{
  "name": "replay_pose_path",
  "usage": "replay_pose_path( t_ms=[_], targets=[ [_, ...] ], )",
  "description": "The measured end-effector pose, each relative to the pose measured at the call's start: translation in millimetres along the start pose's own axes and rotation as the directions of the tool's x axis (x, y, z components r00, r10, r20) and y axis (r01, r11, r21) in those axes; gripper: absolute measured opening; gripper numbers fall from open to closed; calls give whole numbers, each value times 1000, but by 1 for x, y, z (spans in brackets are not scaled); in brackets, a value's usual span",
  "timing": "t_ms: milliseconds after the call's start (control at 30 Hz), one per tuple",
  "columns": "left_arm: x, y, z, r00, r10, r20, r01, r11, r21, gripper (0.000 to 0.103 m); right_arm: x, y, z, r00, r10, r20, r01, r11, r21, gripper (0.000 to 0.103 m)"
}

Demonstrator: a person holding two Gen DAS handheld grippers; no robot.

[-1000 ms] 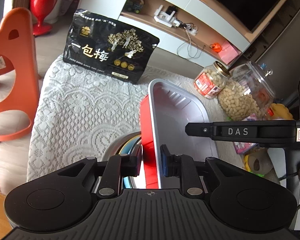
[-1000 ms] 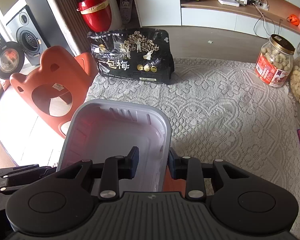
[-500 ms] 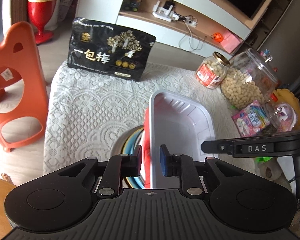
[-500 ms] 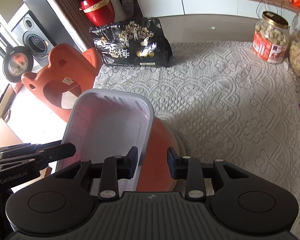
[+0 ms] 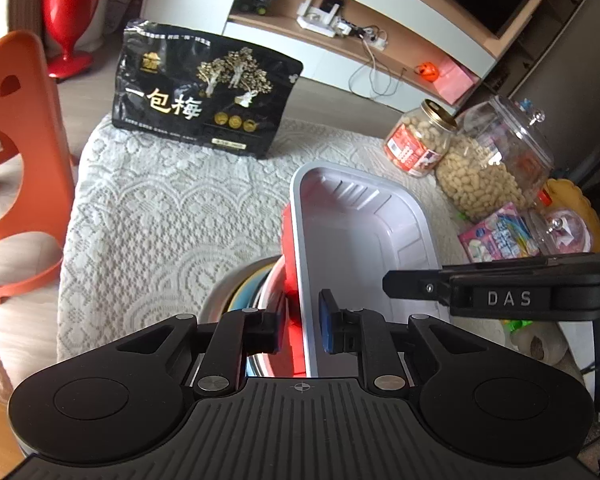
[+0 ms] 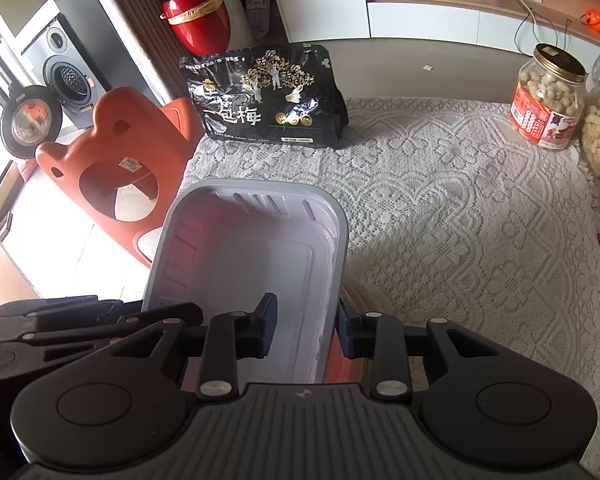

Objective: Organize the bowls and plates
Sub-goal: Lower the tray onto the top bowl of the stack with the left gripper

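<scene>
A rectangular bowl, red outside and white inside [image 5: 356,236], is held over a stack of round plates and bowls [image 5: 246,288] on the lace cloth. My left gripper [image 5: 302,326] is shut on the bowl's left wall. My right gripper [image 6: 306,328] is shut on its right wall; the same bowl fills the middle of the right wrist view [image 6: 252,264]. The stack shows there only as a red-brown edge [image 6: 354,300] under the bowl. The right gripper's arm [image 5: 500,292] crosses the left wrist view.
A black snack bag [image 5: 204,92] stands at the table's far edge. Two jars of nuts [image 5: 416,140] [image 5: 496,160] and candy packs [image 5: 500,236] sit at the right. An orange stool [image 6: 116,164] stands left of the table. The lace cloth [image 6: 460,208] covers the table.
Both grippers have moved forward and down with the rectangular bowl, which now sits lower over the stack. Both grips are unchanged.
</scene>
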State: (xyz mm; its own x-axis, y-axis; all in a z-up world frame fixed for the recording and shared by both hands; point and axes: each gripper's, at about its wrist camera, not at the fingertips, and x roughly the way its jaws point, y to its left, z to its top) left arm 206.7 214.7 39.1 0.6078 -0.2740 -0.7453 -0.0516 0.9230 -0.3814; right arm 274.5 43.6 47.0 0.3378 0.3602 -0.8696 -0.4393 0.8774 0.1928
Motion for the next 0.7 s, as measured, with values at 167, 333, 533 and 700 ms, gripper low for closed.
replay_pose_path(
  t_ms=[167, 333, 533, 700],
  targets=[
    [9, 5, 0, 1000, 0, -20, 0, 1000, -17, 20, 11, 10, 1, 999, -44, 0, 44, 998, -35, 31],
    [9, 5, 0, 1000, 1, -16, -1, 1000, -14, 21, 15, 4, 5, 999, -52, 0, 52, 999, -13, 30],
    [4, 2, -1, 1000, 1, -22, -1, 1000, -10, 19, 9, 2, 1, 999, -33, -5, 33, 999, -10, 30],
    [-13, -4, -1, 1000, -10, 1, 10, 1000, 13, 20, -9, -2, -1, 1000, 0, 27, 0, 1000, 7, 30]
  ],
)
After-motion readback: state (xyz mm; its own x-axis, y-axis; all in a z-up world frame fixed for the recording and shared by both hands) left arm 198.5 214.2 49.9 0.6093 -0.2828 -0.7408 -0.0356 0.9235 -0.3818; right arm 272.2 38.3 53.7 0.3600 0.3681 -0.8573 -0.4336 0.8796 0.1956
